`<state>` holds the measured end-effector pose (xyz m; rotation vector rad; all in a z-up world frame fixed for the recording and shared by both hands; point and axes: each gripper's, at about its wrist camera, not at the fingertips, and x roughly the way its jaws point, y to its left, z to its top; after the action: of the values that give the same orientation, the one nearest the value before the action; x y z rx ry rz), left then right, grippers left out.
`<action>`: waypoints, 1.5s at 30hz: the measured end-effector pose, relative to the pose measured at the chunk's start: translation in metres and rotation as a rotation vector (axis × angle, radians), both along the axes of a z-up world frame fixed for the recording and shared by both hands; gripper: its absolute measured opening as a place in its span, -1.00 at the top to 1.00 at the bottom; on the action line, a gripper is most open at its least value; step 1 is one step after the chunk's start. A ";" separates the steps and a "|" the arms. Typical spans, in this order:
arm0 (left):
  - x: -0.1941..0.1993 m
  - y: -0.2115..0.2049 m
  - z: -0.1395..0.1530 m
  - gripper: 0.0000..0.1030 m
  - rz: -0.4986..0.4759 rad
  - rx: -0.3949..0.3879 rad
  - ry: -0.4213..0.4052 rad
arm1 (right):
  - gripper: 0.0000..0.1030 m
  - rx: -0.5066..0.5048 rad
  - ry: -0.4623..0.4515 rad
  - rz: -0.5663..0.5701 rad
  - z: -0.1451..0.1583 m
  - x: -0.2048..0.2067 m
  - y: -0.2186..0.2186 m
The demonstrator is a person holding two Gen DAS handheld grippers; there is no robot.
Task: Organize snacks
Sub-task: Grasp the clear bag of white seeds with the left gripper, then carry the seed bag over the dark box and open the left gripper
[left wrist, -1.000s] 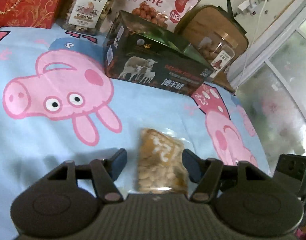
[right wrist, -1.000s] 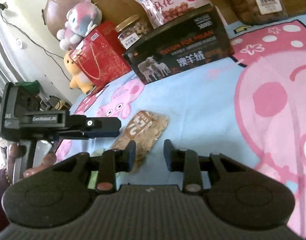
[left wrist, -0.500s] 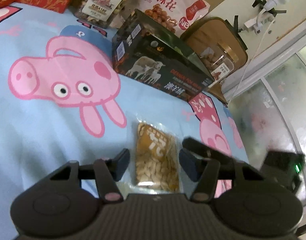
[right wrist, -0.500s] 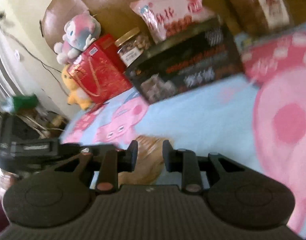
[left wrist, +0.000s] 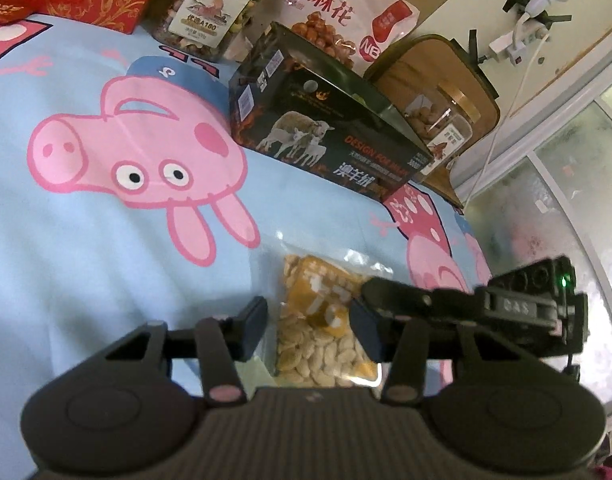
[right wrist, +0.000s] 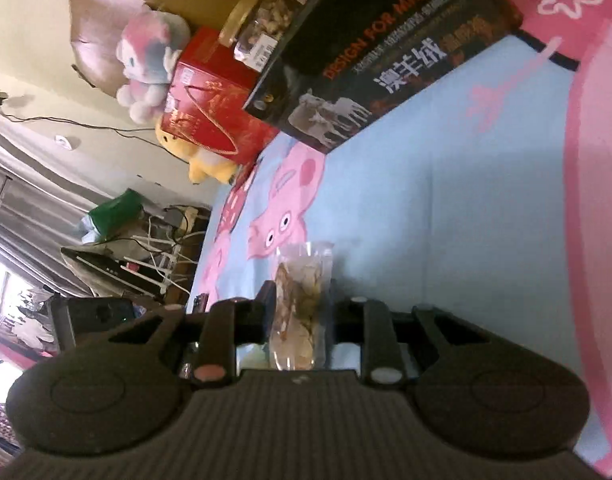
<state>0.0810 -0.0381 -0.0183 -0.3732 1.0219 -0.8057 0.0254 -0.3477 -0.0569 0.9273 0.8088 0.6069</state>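
Obs.: the snack packet (left wrist: pixel 322 344) is lying flat on the bed sheet (left wrist: pixel 85 260), well short of the black box (left wrist: pixel 326 136), the nut jar (left wrist: pixel 209 8) and the red-and-white bag (left wrist: pixel 330 4) lined up at the back. I am closing my left hand-held gripper (left wrist: pixel 310 324) around the packet's near end. The packet is sitting between the pads, but I am not seeing them press on it yet, and a strip of clear film is showing on the left side. My right hand-held gripper (right wrist: pixel 301 312) is reaching in from the side, rolled over, and in its own view it appears to be pinching the packet's edge between narrow jaws. Risks I am noting: both tools are crowding the same small packet, and the right finger is lying just beside my left gripper's right pad, so the closing jaws may knock into it and jolt the grasp. If both end up gripping and I am lifting unevenly, I judge that the film could stretch or tear at the seal. The film is looking glossy and the contents loose, so a pinch on the margin alone may be letting the packet slide out or sag. Squeezing across the filled middle may be crushing kernels. The sheet is soft, so a low pad may be gathering cloth along with the packet.
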 end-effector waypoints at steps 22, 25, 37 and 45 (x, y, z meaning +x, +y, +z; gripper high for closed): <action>0.022 -0.019 0.030 0.28 -0.068 -0.196 0.030 | 0.79 0.279 -0.079 -0.146 0.022 -0.003 -0.042; 0.040 -0.028 0.063 0.27 -0.055 -0.167 -0.054 | 0.79 0.236 -0.134 -0.136 0.048 0.014 -0.050; 0.124 -0.097 0.079 0.12 0.093 0.245 -0.332 | 0.76 -0.255 -0.206 -0.142 0.101 0.154 -0.018; 0.095 -0.072 0.095 -0.01 0.121 0.209 -0.426 | 0.20 -0.459 -0.195 -0.178 0.082 0.183 -0.005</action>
<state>0.1761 -0.1100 0.0764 -0.0756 0.6680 -0.6264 0.2081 -0.3526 0.0248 0.5032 0.6440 0.3288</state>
